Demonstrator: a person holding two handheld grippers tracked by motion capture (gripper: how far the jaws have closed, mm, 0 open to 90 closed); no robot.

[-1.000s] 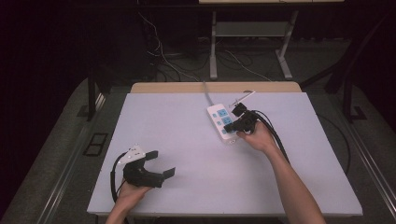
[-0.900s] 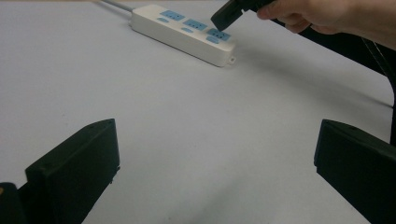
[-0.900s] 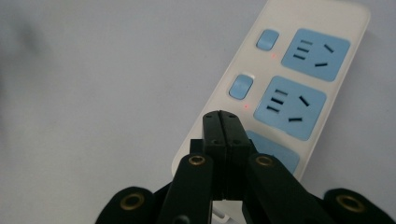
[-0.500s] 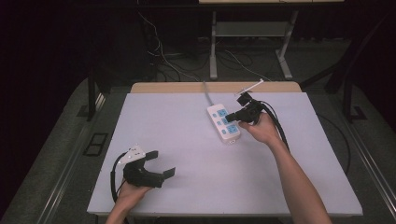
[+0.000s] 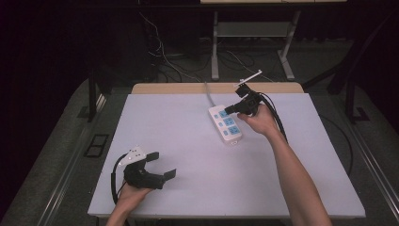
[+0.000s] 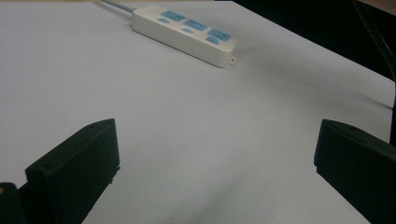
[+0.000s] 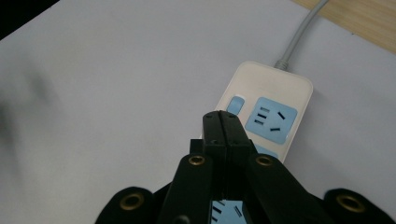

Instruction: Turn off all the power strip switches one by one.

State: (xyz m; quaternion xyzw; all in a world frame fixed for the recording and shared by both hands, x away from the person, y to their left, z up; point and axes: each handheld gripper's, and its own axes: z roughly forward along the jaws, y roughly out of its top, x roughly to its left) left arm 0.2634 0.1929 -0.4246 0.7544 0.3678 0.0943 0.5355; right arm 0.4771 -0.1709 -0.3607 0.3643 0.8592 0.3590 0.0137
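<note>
- Two black jaws pressed flat together, nothing between them: that's the right gripper (image 7: 226,122), tips hanging just above the power strip (image 7: 261,126), over the switch end near the cord.
- Right under those tips in the right gripper view sit a small blue rocker switch (image 7: 236,103) and the first blue socket face (image 7: 272,119). With its tips shut, it looks set up for poking a button, not for grabbing.
- Over on the other side, the left gripper (image 5: 162,165) has its jaws spread wide and empty, resting low at the near left corner of the desk (image 5: 169,127), well apart from the strip.
- Where's the strip? Lying flat toward the far middle of the desk, its grey cord (image 5: 208,94) running off the far edge.
- Handling call: a rigid plastic shell, light, smooth enough to skid on this pale desk top if shoved sideways. My pick is to grip across the narrow width at mid-body, or pin it from above while pressing; the cord will tug back if it's dragged.
- The left gripper view gives the strip's whole length from low and far, three blue sockets in a row and the white side wall, which the right gripper view cuts off.
- The high view adds the layout: both forearms, the cord's path, the gap between the hands.
</note>
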